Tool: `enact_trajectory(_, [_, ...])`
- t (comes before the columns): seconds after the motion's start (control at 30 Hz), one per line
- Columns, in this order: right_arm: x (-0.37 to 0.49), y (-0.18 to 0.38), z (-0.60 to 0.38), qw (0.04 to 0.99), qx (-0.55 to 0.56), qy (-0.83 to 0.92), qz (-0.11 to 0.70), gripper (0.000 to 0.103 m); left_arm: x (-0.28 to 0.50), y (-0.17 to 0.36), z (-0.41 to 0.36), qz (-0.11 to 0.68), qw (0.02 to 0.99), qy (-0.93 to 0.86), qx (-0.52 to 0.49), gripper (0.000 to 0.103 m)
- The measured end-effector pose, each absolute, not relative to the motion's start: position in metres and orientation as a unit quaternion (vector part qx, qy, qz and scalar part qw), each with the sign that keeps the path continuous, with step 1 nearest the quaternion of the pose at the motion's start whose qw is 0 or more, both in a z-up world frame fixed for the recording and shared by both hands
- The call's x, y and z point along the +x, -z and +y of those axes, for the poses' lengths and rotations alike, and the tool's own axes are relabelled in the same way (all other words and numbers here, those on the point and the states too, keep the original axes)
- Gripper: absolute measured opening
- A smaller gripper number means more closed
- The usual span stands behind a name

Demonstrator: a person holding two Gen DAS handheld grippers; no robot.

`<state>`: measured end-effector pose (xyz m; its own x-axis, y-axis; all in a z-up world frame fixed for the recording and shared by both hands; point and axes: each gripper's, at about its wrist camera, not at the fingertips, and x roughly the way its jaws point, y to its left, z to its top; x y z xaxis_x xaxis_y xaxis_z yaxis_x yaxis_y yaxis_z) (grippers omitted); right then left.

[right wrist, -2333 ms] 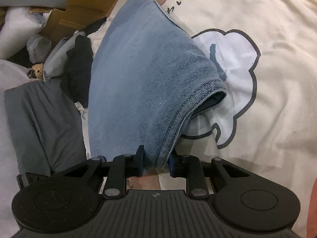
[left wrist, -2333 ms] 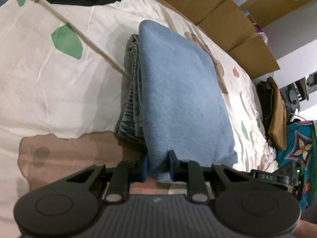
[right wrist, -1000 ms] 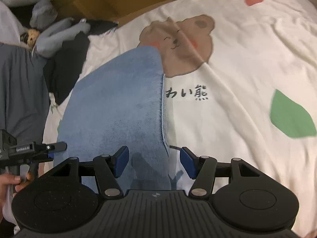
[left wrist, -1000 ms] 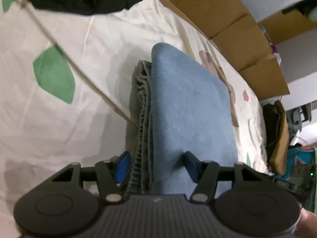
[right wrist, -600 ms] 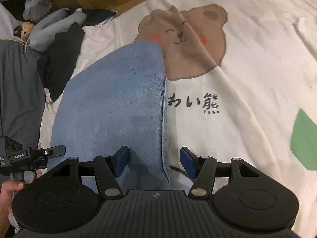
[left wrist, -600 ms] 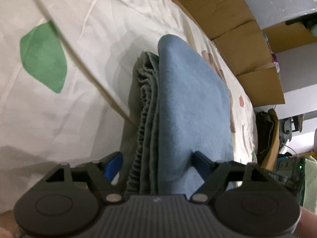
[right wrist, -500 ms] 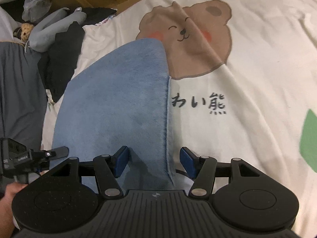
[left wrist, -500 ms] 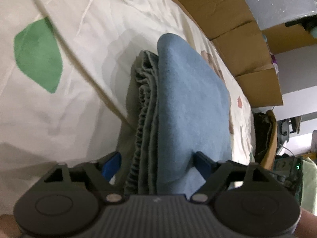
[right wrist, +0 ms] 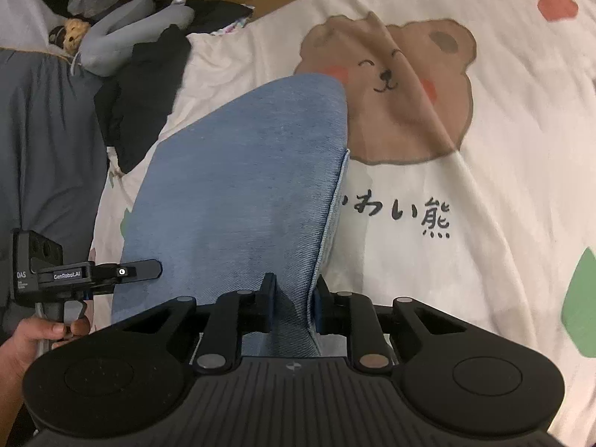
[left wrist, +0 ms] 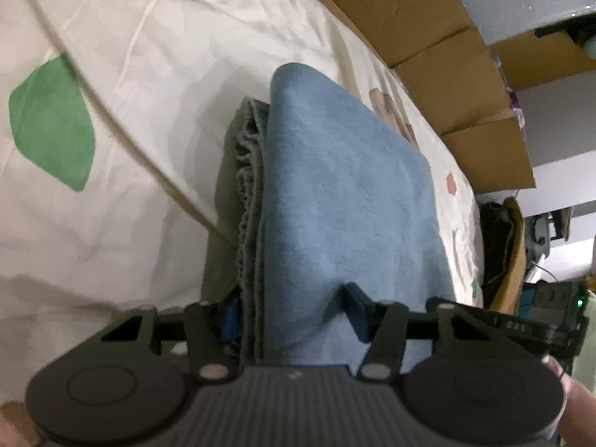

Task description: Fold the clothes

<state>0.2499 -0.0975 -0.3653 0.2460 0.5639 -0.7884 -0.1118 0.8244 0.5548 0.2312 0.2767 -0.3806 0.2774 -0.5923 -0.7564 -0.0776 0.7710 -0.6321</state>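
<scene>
At the bottom of the right wrist view, the right gripper [right wrist: 294, 307] is seen with its jaws just closed narrowly onto the near edge of the folded blue garment [right wrist: 238, 193], which is pinched between the pads. At the bottom of the left wrist view, the left gripper [left wrist: 294, 311] is seen with jaws just drawn in halfway, pressed against the garment's stacked near end [left wrist: 346, 201]. The garment is laid up the centre of both frames on a cream bedsheet [right wrist: 484, 171]. A bear print [right wrist: 391, 85] is shown beyond, and cardboard boxes [left wrist: 428, 37] at upper right.
</scene>
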Motion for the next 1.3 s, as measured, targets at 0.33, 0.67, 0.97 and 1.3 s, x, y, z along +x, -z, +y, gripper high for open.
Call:
enact_trajectory(0.33, [0.241,0.345,-0.131,0.771,0.189,-0.203,0.573,0.018,0.233,0.367,0.227,0.591,0.742,0.189,-0.255,0.050])
enact_trajectory(0.67, [0.235,0.365,-0.161,0.772,0.194,-0.181,0.578,0.027,0.242,0.397,0.220,0.601,0.718,0.203,-0.288,0.073])
enact_trajectory(0.97, [0.247,0.388,-0.153,0.764,0.219,-0.182,0.579,0.043,0.251,0.413,0.220,0.590,0.703,0.227,-0.326,0.080])
enact_trajectory(1.3, [0.255,0.382,-0.158,0.746,0.251,-0.218,0.577,0.022,0.257,0.396,0.212,0.591,0.714,0.245,-0.283,0.056])
